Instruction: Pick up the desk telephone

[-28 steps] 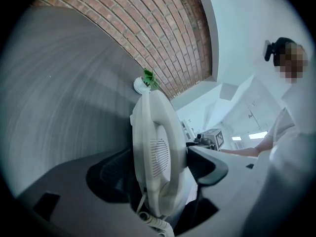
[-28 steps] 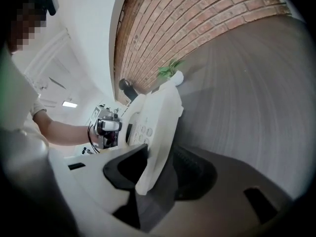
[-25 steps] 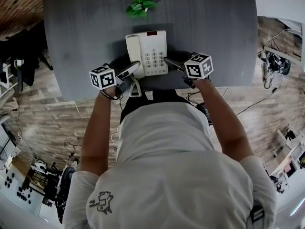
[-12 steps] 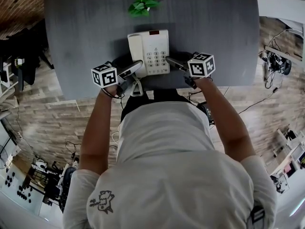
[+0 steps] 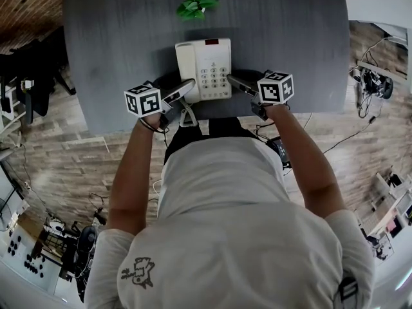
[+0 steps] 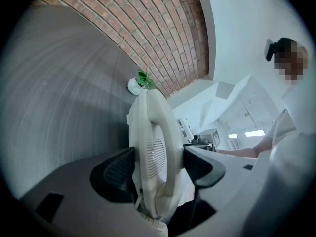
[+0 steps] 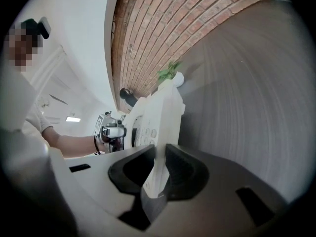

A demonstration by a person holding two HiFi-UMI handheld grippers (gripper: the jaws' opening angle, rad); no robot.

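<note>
A white desk telephone [image 5: 205,69] lies flat on the grey table [image 5: 116,44], handset on its left, keypad on its right. My left gripper [image 5: 183,90] is at the phone's near left corner. In the left gripper view its jaws are closing, and both pads [image 6: 118,174] touch the handset [image 6: 155,147] between them. My right gripper [image 5: 235,82] is at the near right corner. Its jaws are closing too, with both pads [image 7: 180,174] pressed on the thin right edge of the phone's base [image 7: 158,127].
A small green plant [image 5: 196,5] in a white pot stands just beyond the phone. The phone's coiled cord [image 5: 183,118] hangs over the table's near edge, close to my body. Wooden floor with cables and office clutter surrounds the table.
Both grippers have stayed at the phone's near corners. The right gripper's tip has drawn in against the phone's right edge. The phone still lies on the table.
</note>
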